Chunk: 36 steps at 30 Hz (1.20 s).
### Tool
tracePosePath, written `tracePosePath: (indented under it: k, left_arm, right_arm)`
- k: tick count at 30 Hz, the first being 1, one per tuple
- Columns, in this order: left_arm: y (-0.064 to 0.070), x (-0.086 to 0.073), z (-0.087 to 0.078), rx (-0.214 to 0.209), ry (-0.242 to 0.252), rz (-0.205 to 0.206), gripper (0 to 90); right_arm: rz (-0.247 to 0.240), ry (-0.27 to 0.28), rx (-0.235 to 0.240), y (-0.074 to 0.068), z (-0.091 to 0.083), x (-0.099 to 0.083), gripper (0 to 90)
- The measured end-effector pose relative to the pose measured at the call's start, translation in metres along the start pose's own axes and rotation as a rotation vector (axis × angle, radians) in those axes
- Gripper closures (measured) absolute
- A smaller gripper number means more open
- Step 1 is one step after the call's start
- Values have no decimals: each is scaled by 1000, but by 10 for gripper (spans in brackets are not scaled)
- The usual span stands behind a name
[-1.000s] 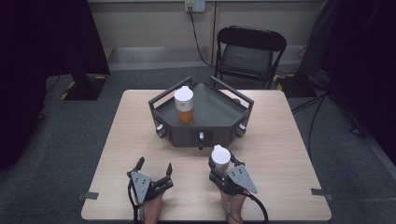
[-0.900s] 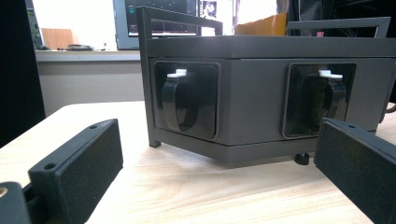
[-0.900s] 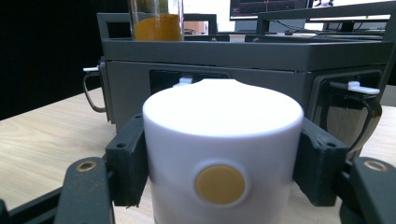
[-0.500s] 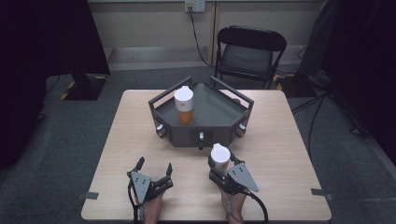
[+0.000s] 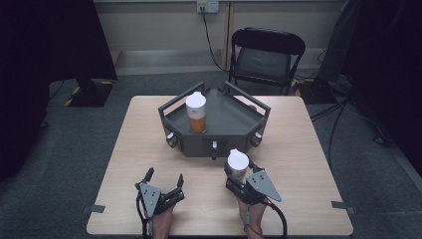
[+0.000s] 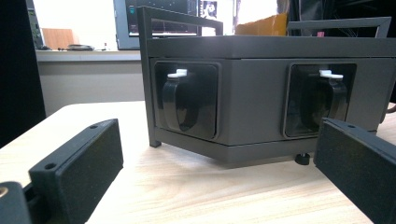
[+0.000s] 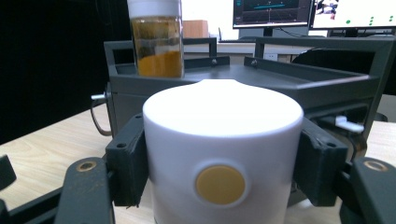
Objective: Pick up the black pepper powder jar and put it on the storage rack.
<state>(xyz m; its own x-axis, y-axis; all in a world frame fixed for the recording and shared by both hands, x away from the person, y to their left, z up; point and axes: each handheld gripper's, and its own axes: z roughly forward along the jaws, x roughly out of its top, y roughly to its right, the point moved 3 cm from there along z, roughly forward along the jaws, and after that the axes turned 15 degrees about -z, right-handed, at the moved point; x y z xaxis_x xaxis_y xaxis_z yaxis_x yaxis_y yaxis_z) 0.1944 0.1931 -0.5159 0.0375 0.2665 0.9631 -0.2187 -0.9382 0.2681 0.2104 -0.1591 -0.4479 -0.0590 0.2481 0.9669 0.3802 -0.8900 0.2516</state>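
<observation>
the right tongs (image 5: 238,175) clamp a white-capped jar (image 5: 237,164) from both sides, a jaw pressed flat against each flank of its cap; in the right gripper view the cap (image 7: 222,140) carries a round yellow dot on its near face. the held jar stands upright just in front of the dark grey tray stand (image 5: 239,124), close to that stand's front face and a little right of its middle, over the tabletop (image 5: 298,149).

on the stand's top deck, toward its left side, a second jar (image 5: 196,112) with a white cap and orange powder inside stands upright, well apart from the held one. in the right gripper view it rises behind the held cap, up and to the left (image 7: 157,39).

the left tongs (image 5: 164,180) are spread wide with nothing between them, low over the tabletop in front of the stand and to its left. the left gripper view looks at the stand's front faces (image 6: 252,107), where two recessed black clips with white tabs sit.
</observation>
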Motion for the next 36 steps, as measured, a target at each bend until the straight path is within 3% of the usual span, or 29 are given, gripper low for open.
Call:
tracePosePath:
  k: [36]
  left_arm:
    - [0,0,0,0,0,0,13]
  right_arm:
    - [-27,21,63,21,23,50,302]
